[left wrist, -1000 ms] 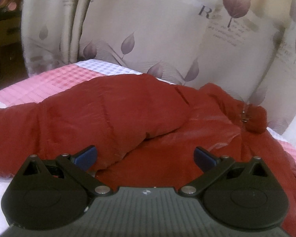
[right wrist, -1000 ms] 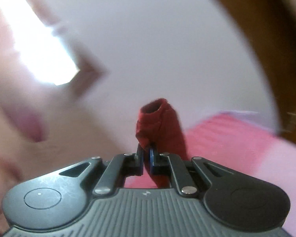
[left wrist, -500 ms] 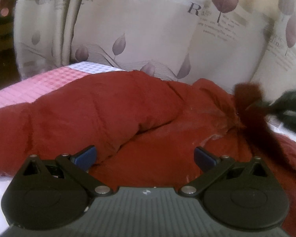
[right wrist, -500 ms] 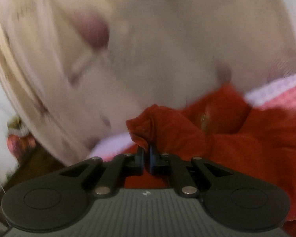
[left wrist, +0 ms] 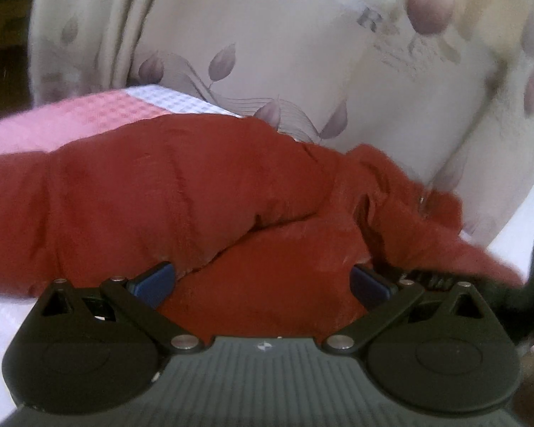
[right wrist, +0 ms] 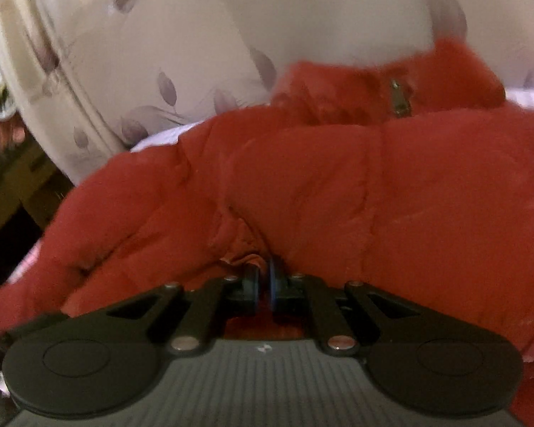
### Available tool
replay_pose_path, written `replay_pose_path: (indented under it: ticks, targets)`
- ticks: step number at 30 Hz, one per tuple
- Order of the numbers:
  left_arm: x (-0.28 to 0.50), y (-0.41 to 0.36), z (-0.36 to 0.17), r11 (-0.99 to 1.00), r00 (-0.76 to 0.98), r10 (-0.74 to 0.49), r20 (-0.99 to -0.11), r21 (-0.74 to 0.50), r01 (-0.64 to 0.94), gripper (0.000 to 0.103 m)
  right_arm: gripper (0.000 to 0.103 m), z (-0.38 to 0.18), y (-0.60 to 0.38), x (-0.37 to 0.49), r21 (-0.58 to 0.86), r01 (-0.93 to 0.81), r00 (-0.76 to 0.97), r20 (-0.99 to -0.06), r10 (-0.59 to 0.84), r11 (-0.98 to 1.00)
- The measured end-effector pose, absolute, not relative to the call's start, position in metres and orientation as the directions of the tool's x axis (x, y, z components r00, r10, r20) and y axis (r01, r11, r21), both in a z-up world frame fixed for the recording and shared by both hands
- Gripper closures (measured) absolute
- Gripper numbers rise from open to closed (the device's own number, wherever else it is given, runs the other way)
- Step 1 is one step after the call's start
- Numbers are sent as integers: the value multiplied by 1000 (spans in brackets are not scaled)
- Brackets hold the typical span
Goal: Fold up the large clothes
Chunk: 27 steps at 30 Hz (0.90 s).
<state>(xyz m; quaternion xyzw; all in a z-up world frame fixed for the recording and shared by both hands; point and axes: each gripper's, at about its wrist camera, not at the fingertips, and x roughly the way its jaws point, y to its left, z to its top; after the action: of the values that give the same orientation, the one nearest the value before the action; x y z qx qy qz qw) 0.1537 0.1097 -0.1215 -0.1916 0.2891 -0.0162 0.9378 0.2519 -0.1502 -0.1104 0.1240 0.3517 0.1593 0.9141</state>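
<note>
The right claw (right wrist: 263,283) is pinched tight on a fold of the puffy red quilted jacket (right wrist: 338,185); a second ago it held that same bunched cuff end high against the bare wall, and it has since swung down and across so the held cloth now lies over the jacket's body. I judge this to be a sleeve being folded inward, the fold carried over but not yet let go. The left claw (left wrist: 263,283) stands wide open, its blue pads (left wrist: 156,279) just above the red cloth and gripping nothing; it has hardly shifted. In the left view the right claw's dark body now shows at the right edge, where it was absent a second ago. The jacket lies on the pink-and-white checked bedsheet (left wrist: 99,110), its long axis running across the left view. The collar with a metal zipper pull (right wrist: 397,98) sits at the far end in the right view, towards the beige leaf-printed curtain (left wrist: 284,53) behind the bed.
</note>
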Motion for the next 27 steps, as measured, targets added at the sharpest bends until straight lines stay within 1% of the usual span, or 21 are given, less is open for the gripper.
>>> replay_pose_path:
  ticks: [2, 4, 5, 6, 7, 8, 9, 11, 13, 15, 18, 20, 22, 24, 25, 26, 27]
  targets:
    - [146, 134, -116, 872, 829, -166, -534, -471, -129, 0, 98, -102, -148, 253, 303, -221, 692, -622, 368, 927]
    - [132, 159, -112, 840, 825, -127, -551, -502, -206, 0, 97, -83, -149, 246, 306, -186, 667, -658, 348, 934]
    - [122, 174, -109, 836, 830, -99, -549, -498, -231, 0, 88, -73, -150, 236, 334, -181, 681, -635, 363, 925]
    - [113, 187, -107, 838, 832, -62, -551, -481, -256, 0, 73, -61, -155, 218, 368, -205, 711, -581, 397, 907]
    - [106, 198, -106, 841, 828, -26, -560, -460, -284, 0, 61, -54, -158, 204, 393, -232, 732, -532, 426, 890]
    - [98, 212, -106, 840, 820, 5, -573, -442, -314, 0, 30, -48, -162, 184, 416, -249, 746, -493, 447, 874]
    - [92, 225, -108, 830, 810, 24, -586, -440, -343, 0, 12, -45, -165, 166, 442, -258, 755, -462, 465, 859]
    - [81, 254, -116, 786, 791, 43, -610, -468, -404, 0, 12, -44, -170, 131, 500, -284, 750, -415, 514, 818]
    - [72, 283, -125, 723, 782, 12, -623, -535, -437, 2, 12, -46, -171, 107, 511, -299, 734, -416, 536, 806]
    - [62, 304, -128, 656, 815, -35, -578, -629, -418, 1, 12, -44, -171, 83, 476, -310, 737, -427, 524, 823]
    - [62, 318, -128, 612, 815, -30, -578, -655, -442, 1, 12, -45, -171, 60, 431, -320, 738, -444, 508, 843]
    - [59, 323, -129, 551, 824, -51, -564, -704, -448, 1, 12, -43, -173, 49, 442, -313, 744, -436, 506, 841]
    - [55, 323, -129, 538, 828, -49, -558, -713, -449, 1, 12, -40, -176, 40, 461, -308, 744, -428, 512, 832]
    - [50, 332, -134, 516, 836, -51, -546, -731, -446, 3, 12, -37, -179, 29, 468, -299, 755, -417, 506, 832]
    - [42, 338, -137, 465, 845, -63, -530, -765, -445, 6, 12, -36, -179, 26, 472, -296, 756, -416, 506, 831]
    - [32, 342, -139, 407, 853, -64, -517, -794, -451, 5, 12, -34, -178, 26, 471, -295, 754, -420, 505, 832]
    - [24, 346, -138, 393, 851, -54, -522, -795, -462, 3, 12, -33, -176, 25, 465, -296, 754, -422, 503, 834]
